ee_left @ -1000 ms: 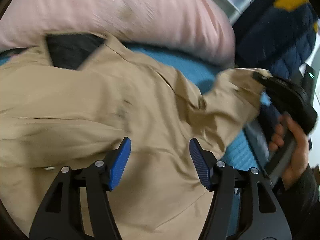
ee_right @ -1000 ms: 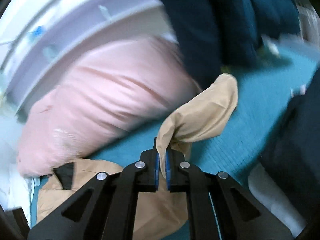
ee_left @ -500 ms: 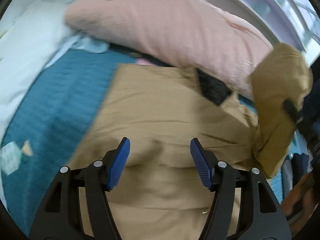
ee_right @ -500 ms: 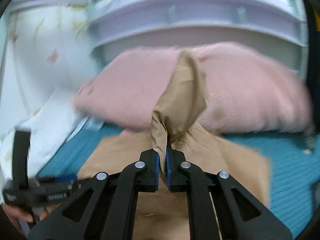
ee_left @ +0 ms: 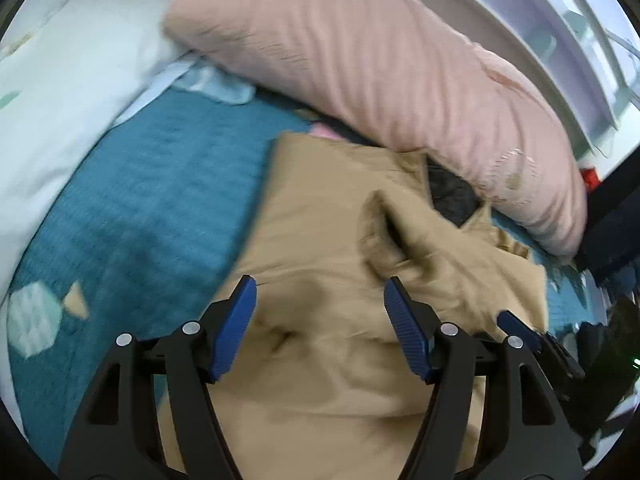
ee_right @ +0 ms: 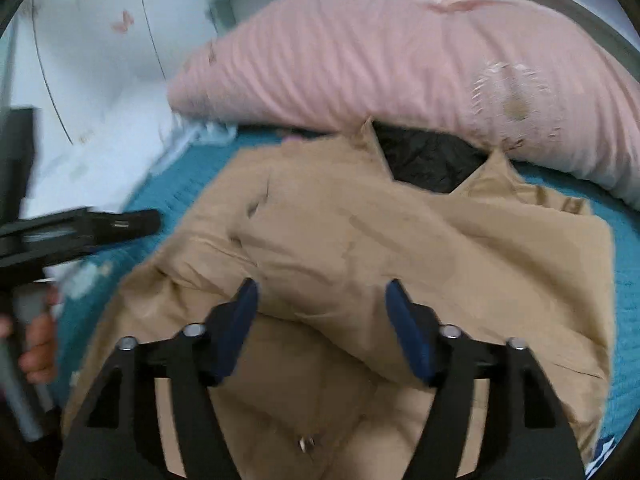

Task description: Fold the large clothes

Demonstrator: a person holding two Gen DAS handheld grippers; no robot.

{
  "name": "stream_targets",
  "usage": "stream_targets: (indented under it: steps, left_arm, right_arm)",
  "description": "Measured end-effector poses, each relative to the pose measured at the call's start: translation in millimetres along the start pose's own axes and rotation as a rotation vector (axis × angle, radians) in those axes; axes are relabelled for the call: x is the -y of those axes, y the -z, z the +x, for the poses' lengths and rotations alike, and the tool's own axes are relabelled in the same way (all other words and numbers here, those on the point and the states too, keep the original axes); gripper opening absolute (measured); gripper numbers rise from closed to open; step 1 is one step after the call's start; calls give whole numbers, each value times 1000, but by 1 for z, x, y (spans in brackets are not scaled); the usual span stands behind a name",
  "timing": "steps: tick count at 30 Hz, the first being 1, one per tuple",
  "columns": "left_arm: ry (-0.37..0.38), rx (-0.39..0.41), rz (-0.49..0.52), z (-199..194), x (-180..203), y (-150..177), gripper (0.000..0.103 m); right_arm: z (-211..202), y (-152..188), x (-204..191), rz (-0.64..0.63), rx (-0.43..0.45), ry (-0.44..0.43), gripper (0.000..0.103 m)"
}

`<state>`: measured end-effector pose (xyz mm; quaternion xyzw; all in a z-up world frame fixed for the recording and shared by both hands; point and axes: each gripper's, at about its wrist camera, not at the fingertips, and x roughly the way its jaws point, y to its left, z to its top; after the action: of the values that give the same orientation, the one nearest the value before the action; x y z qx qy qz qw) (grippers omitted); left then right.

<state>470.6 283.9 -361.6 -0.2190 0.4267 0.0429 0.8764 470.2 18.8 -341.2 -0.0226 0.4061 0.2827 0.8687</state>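
Observation:
A tan jacket (ee_left: 320, 264) with a dark lining at the collar (ee_left: 452, 192) lies on a teal bedspread (ee_left: 152, 200). Its right sleeve (ee_right: 360, 232) is folded across the chest. My left gripper (ee_left: 320, 320) is open and empty just above the jacket's lower front. My right gripper (ee_right: 320, 320) is open and empty above the folded sleeve. The left gripper also shows at the left edge of the right wrist view (ee_right: 80, 228), and the right gripper shows at the lower right of the left wrist view (ee_left: 536, 340).
A pink pillow (ee_left: 380, 80) lies just behind the jacket's collar, also in the right wrist view (ee_right: 400, 64). White patterned bedding (ee_left: 60, 100) lies at the left. A pale headboard (ee_left: 540, 20) curves behind the pillow. Dark clothing (ee_left: 612, 224) hangs at the right.
My right gripper carried the sleeve from the right over the jacket, laid it across the chest and opened. My left gripper stayed open and swung left over the jacket.

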Motion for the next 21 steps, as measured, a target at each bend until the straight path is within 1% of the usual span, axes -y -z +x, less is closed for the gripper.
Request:
stream_targets:
  steps: [3, 5, 6, 7, 8, 9, 10, 11, 12, 14, 15, 16, 17, 18, 20, 21]
  left_arm:
    - [53, -2, 20, 3, 26, -8, 67]
    - [115, -26, 43, 10, 46, -13, 67]
    - [141, -35, 58, 13, 54, -14, 67]
    - [172, -49, 78, 17, 63, -16, 67]
    - [200, -72, 102, 26, 73, -18, 67]
    - [192, -94, 119, 35, 80, -18, 67]
    - [187, -115, 134, 44, 83, -19, 67]
    - [191, -159, 153, 59, 87, -18, 67]
    - [177, -205, 149, 75, 87, -17, 67]
    - [106, -285, 108, 103, 77, -13, 67]
    - [113, -324, 81, 119, 68, -9, 67]
    - [118, -323, 72, 123, 67, -9, 67]
    - [119, -316, 79, 123, 67, -9, 67]
    - [112, -315, 101, 122, 71, -10, 67]
    - [120, -314, 121, 117, 74, -14, 67]
    - [145, -308, 121, 111, 74, -18, 67]
  right_arm:
    - [-23, -10, 14, 65, 36, -39, 67]
    - [-42, -13, 34, 124, 91, 8, 67]
    - [-49, -13, 46, 161, 108, 37, 67]
    - [-51, -14, 61, 208, 112, 56, 64]
    - [-50, -14, 82, 270, 107, 65, 58]
    - [-48, -14, 101, 321, 93, 69, 44]
    - [-46, -14, 120, 368, 74, 47, 41]
    - [-37, -12, 142, 427, 31, -9, 38]
    - [-28, -9, 158, 468, -8, -30, 28]
    - [-5, 1, 186, 513, -105, -3, 17]
    - [4, 7, 198, 535, -138, 21, 3]
    - [13, 13, 207, 555, -167, 17, 0]
    - [21, 20, 216, 597, -183, -33, 0]
    - [21, 22, 220, 608, -181, -48, 0]
    - [15, 16, 215, 589, -183, -59, 5]
    - [8, 11, 212, 581, -173, -71, 10]
